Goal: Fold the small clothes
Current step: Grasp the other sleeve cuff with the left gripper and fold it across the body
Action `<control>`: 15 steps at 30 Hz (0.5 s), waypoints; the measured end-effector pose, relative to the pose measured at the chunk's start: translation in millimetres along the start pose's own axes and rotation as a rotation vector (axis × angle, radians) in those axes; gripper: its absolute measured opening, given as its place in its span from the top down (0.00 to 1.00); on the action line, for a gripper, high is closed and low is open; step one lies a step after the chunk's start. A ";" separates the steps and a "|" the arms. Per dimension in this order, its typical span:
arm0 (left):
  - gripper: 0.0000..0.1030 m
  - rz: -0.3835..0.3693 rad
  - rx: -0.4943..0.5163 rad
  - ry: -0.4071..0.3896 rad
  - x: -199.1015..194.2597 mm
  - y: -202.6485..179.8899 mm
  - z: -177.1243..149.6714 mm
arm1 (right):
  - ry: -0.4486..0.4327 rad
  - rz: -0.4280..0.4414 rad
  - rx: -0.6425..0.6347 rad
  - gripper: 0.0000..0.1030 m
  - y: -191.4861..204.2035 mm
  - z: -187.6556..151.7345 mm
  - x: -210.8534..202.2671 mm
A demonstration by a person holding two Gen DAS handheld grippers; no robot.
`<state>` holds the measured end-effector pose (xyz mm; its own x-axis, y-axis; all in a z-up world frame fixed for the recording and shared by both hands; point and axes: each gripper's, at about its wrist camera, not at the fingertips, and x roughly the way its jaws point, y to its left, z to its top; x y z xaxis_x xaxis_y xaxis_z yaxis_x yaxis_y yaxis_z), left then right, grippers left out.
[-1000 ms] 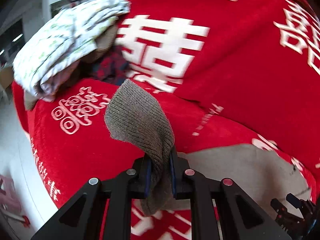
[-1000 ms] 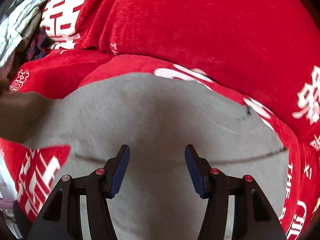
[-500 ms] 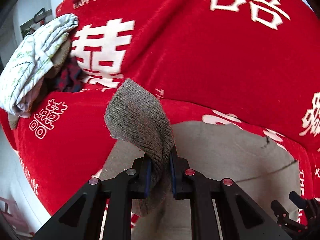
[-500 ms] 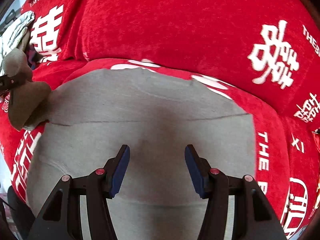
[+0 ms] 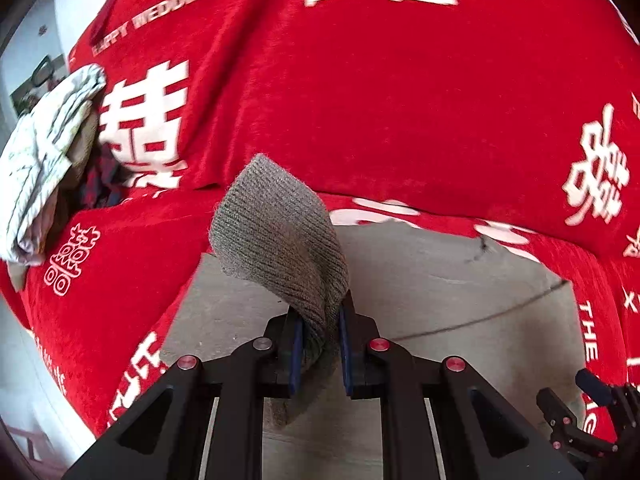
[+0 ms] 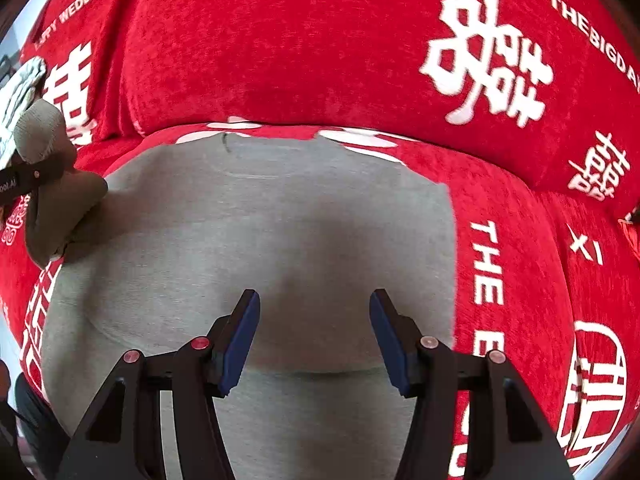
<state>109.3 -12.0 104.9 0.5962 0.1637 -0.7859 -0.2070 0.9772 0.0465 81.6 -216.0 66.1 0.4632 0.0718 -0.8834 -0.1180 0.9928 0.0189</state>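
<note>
A grey knit garment [image 6: 280, 232] lies spread flat on the red sofa seat; it also shows in the left wrist view [image 5: 420, 292]. My left gripper [image 5: 319, 332] is shut on the garment's ribbed sleeve cuff [image 5: 280, 240], which stands up out of the jaws above the garment's left side. The held sleeve [image 6: 56, 196] also shows at the left edge of the right wrist view. My right gripper [image 6: 314, 316] is open and empty, hovering over the middle of the garment's body. Its fingers also show at the lower right of the left wrist view [image 5: 588, 400].
The red sofa cover [image 5: 380, 100] with white characters and lettering covers the seat and backrest [image 6: 300, 48]. A pile of other clothes [image 5: 44, 152], white patterned fabric on top, sits at the sofa's left end. The floor [image 5: 16, 380] shows at the left.
My left gripper has carried the sleeve cuff to the right, from over the red cover to over the grey garment. My right gripper has shifted right along the garment, still open.
</note>
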 end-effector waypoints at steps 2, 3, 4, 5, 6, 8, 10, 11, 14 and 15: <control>0.84 -0.007 0.017 0.003 -1.0 -15.0 -0.6 | 0.000 -0.003 0.016 0.41 -10.7 -1.3 -0.7; 0.84 -0.012 0.025 0.006 -1.9 -23.8 -0.8 | -0.001 -0.005 0.024 0.41 -16.1 -1.8 -1.4; 0.84 -0.014 0.032 0.007 -2.5 -29.3 -0.7 | -0.003 -0.006 0.030 0.41 -20.2 -2.3 -2.0; 0.84 -0.016 0.043 0.006 -4.0 -37.5 -0.3 | -0.004 -0.007 0.036 0.41 -24.2 -2.4 -2.6; 0.84 -0.018 0.051 0.003 -5.6 -43.8 -0.1 | -0.006 -0.007 0.045 0.41 -29.6 -2.7 -3.4; 0.84 -0.028 0.076 -0.007 -11.2 -59.6 1.7 | -0.011 -0.006 0.058 0.41 -37.1 -3.0 -4.9; 0.84 -0.041 0.098 -0.018 -17.2 -73.4 2.2 | -0.014 -0.006 0.070 0.41 -44.3 -2.8 -5.8; 0.84 -0.048 0.109 -0.024 -20.0 -79.8 2.3 | -0.015 -0.006 0.077 0.41 -47.8 -3.1 -6.2; 0.84 -0.066 0.147 -0.036 -27.5 -100.8 -1.4 | -0.017 -0.008 0.088 0.41 -55.8 -4.2 -6.9; 0.84 -0.070 0.157 -0.036 -28.7 -107.1 -3.0 | -0.018 -0.009 0.093 0.41 -58.3 -4.7 -7.2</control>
<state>112.0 -121.7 120.7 0.6333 0.0963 -0.7679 -0.0419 0.9950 0.0903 81.1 -274.8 69.1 0.4797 0.0636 -0.8751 -0.0318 0.9980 0.0551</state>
